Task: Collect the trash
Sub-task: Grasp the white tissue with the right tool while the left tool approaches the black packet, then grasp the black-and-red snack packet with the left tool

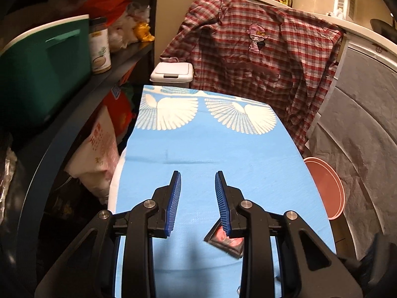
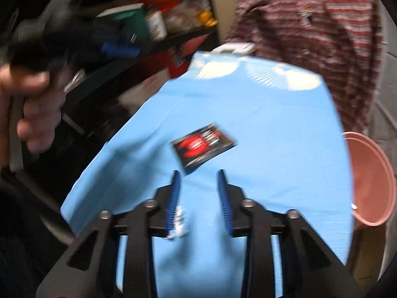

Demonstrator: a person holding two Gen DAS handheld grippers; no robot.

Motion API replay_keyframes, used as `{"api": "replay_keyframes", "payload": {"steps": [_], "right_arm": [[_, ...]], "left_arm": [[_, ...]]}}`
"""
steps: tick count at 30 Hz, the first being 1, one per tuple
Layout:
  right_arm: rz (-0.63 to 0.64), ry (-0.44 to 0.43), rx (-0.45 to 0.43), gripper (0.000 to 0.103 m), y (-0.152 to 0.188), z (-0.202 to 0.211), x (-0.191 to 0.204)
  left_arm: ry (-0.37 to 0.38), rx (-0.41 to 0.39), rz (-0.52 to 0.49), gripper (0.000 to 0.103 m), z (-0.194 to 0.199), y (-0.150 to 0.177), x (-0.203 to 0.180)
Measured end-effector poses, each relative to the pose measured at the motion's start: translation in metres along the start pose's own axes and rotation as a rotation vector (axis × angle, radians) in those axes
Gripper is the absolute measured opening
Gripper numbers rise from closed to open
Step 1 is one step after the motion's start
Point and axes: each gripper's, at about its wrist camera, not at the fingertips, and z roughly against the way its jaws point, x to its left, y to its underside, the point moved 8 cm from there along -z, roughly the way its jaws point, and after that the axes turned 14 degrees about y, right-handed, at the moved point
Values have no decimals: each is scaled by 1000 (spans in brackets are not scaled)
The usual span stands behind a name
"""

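A: Left wrist view first. What is the left claw point(image 1: 198, 181) doing?

B: It hangs over the near part of the blue worktop point(image 1: 211, 149), its blue pads a moderate gap apart and nothing between them. A dark wrapper with red print point(image 1: 227, 242) lies flat on the cloth, partly hidden under the right-hand finger, near the worktop's near end.

A: And past the far edge?

B: A white lidded bin point(image 1: 172, 72) stands just beyond the far left corner, with a red checked shirt point(image 1: 260, 57) draped behind the far edge. A pink basin point(image 1: 327, 186) sits off the right edge, and a shelf along the left edge holds a green box point(image 1: 44, 62).

A: Now the right wrist view.

B: It is blurred. The right claw point(image 2: 198, 181) is also partly open and empty. The wrapper point(image 2: 203, 146) lies about mid-worktop, just ahead of the fingertips and not touched. A small white crumpled scrap point(image 2: 179, 223) lies on the cloth beside the left-hand finger. A hand point(image 2: 34, 106) gripping the other tool shows off the left edge.
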Motion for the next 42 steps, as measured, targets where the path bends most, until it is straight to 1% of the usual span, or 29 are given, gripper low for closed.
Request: {"api": "replay_keyframes", "payload": {"steps": [2, 7, 8, 9, 11, 13, 14, 15, 16, 19, 20, 21, 23, 26, 27, 29, 33, 36, 39, 42], "right_arm": [[40, -20, 41, 46, 10, -8, 14], [107, -43, 126, 46, 30, -26, 34], [122, -37, 137, 42, 32, -28, 35], [127, -36, 144, 29, 34, -30, 36], [113, -31, 150, 20, 33, -32, 31], [95, -7, 139, 18, 30, -31, 21], [78, 12, 131, 17, 27, -31, 14], [59, 33, 129, 17, 25, -31, 5], [43, 50, 130, 17, 24, -31, -2], [-16, 114, 134, 17, 22, -34, -27], [-37, 136, 135, 17, 22, -35, -37], [-57, 154, 135, 17, 22, -35, -45], [-86, 175, 138, 17, 22, -35, -56], [-113, 195, 153, 22, 24, -38, -67], [-117, 200, 163, 29, 25, -41, -70], [-121, 210, 175, 37, 27, -45, -71], [-125, 205, 187, 37, 27, -48, -71], [-122, 198, 187, 30, 27, -47, -71], [-115, 192, 186, 23, 27, -47, -70], [-111, 184, 182, 19, 26, -45, -67]], "left_arm": [[14, 15, 5, 29, -1, 4, 2], [54, 78, 4, 29, -16, 25, 0], [62, 95, 2, 29, -21, 29, -1], [70, 108, 1, 29, -25, 33, -3], [92, 141, 2, 29, -36, 40, -5], [109, 182, 7, 30, -50, 49, -9], [117, 199, 8, 36, -55, 53, -10], [133, 227, 6, 44, -64, 60, -13], [142, 251, -1, 48, -71, 65, -17], [128, 311, -29, 60, -91, 82, -22], [125, 324, -33, 69, -96, 85, -22], [114, 343, -39, 72, -103, 89, -22], [88, 370, -40, 76, -114, 95, -19], [95, 404, -24, 77, -124, 102, -17], [99, 419, -24, 78, -128, 106, -17], [94, 436, -49, 83, -131, 111, -20], [85, 439, -81, 83, -133, 114, -25], [93, 440, -83, 80, -132, 115, -26], [98, 441, -91, 70, -133, 115, -27], [105, 441, -100, 60, -132, 115, -30]]}}
